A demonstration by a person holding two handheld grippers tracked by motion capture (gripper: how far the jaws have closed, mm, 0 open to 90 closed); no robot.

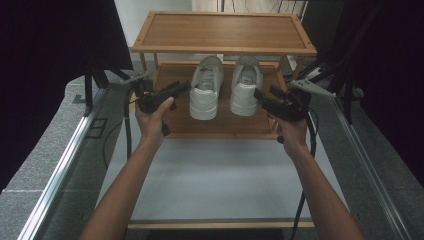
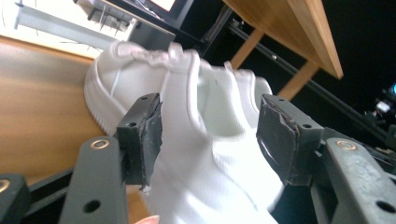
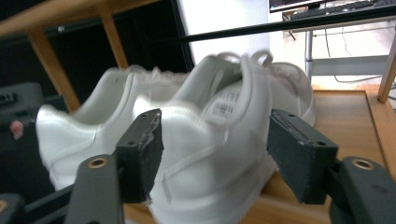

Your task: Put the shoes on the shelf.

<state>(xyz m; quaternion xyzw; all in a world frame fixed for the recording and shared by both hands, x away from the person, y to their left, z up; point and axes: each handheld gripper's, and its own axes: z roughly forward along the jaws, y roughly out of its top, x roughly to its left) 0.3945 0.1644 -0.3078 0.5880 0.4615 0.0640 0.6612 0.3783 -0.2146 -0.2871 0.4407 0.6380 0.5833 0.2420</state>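
Two white low-top leather sneakers are sitting side by side on the lower shelf of the two-tier bamboo shoe rack (image 1: 223, 129), heels toward the person: the left sneaker (image 1: 206, 87) and the right sneaker (image 1: 245, 85), nearly touching each other

Step in hand, as judged: each hand-held gripper is lining up on the heel of its nearer sneaker for a pick off the lower shelf

Left hand-held gripper (image 1: 170, 92): jaws standing wide apart, the left sneaker's heel collar (image 2: 205, 140) lying between them; left pad (image 2: 149, 135) looks close to or brushing the heel, contact not certain. Holding nothing

Right hand-held gripper (image 1: 267, 97): jaws standing wide apart, straddling the right sneaker's heel (image 3: 210, 158); gap showing on the right side. Holding nothing

To do it well: centre each heel between the pads, push in until pads are covering the stiff heel counter, not the soft collar, then close evenly; lift low to stay under the rack's top shelf (image 1: 223, 31)
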